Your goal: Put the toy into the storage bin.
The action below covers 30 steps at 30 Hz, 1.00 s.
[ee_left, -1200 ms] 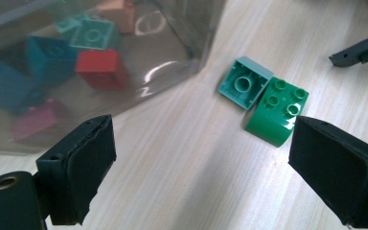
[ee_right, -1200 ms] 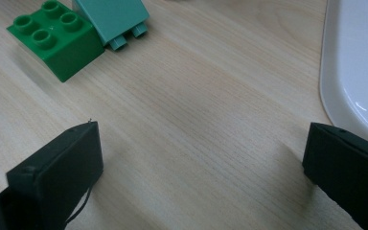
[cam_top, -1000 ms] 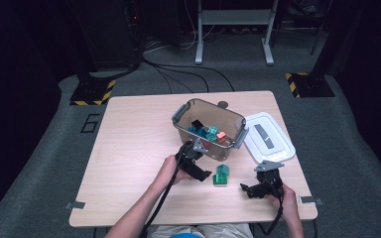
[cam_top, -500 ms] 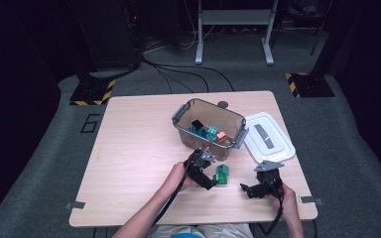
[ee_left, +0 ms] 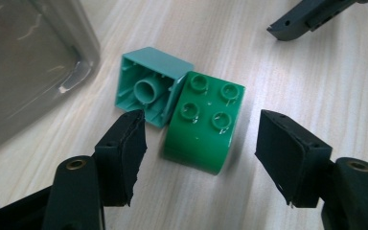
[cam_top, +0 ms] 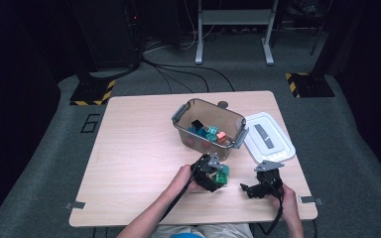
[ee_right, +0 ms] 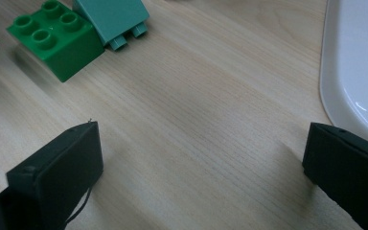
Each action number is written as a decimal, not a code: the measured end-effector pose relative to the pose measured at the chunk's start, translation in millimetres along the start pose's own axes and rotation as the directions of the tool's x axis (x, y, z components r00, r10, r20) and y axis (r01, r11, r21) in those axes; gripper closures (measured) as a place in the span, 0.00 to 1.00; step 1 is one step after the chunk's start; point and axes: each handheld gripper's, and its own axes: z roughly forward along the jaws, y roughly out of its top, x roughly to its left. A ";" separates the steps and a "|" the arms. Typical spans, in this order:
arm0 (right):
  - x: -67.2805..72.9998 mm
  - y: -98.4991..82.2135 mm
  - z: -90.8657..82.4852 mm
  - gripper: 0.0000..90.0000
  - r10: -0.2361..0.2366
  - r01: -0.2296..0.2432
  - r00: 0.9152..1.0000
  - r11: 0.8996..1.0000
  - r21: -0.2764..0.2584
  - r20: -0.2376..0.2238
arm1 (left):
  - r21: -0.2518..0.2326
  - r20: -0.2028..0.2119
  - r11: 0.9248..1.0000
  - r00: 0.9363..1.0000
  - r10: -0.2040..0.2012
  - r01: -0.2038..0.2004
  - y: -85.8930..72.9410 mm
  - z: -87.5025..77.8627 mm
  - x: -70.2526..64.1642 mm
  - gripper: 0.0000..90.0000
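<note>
- Dark workshop floor surrounds my wooden table [cam_top: 139, 163], and I read this job as loading building bricks into the storage bin.
- That clear bin [cam_top: 183, 130] sits mid-table with several bricks inside, so part of the sorting looks done; its white lid [cam_top: 278, 148] lies off to the right, so closing is yet to come.
- My left gripper [ee_left: 201, 153] has just been closing, its jaws now half-narrowed around the green brick [ee_left: 203, 124] on the table near the bin, pads not yet touching it.
- My right gripper [ee_right: 201, 163] hangs wide and empty over bare wood beside the lid.
- Left to do, I judge: pinch the green brick, drop it in, then fetch the teal brick [ee_left: 148, 86] lying tipped on its side against it.
</note>
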 end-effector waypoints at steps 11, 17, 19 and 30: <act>0.0 0.0 0.0 0.00 0.000 0.000 1.000 1.000 0.000 0.000 | 0.018 0.003 0.999 0.999 0.048 -0.048 -0.2 3.7 -2.5 0.60; -0.2 0.0 0.0 0.00 -0.002 0.002 1.000 1.000 0.001 0.001 | 0.008 0.006 0.999 0.999 0.044 -0.044 -4.0 2.4 -2.4 0.65; 0.0 0.0 0.0 0.00 0.000 0.000 1.000 1.000 0.000 0.000 | 0.005 0.009 0.999 0.999 0.042 -0.042 -4.9 1.8 -2.5 0.65; 0.0 0.0 0.0 0.00 0.000 0.000 1.000 1.000 0.000 0.000 | -0.033 -0.013 0.999 1.000 0.004 -0.005 -14.7 -19.9 5.0 0.65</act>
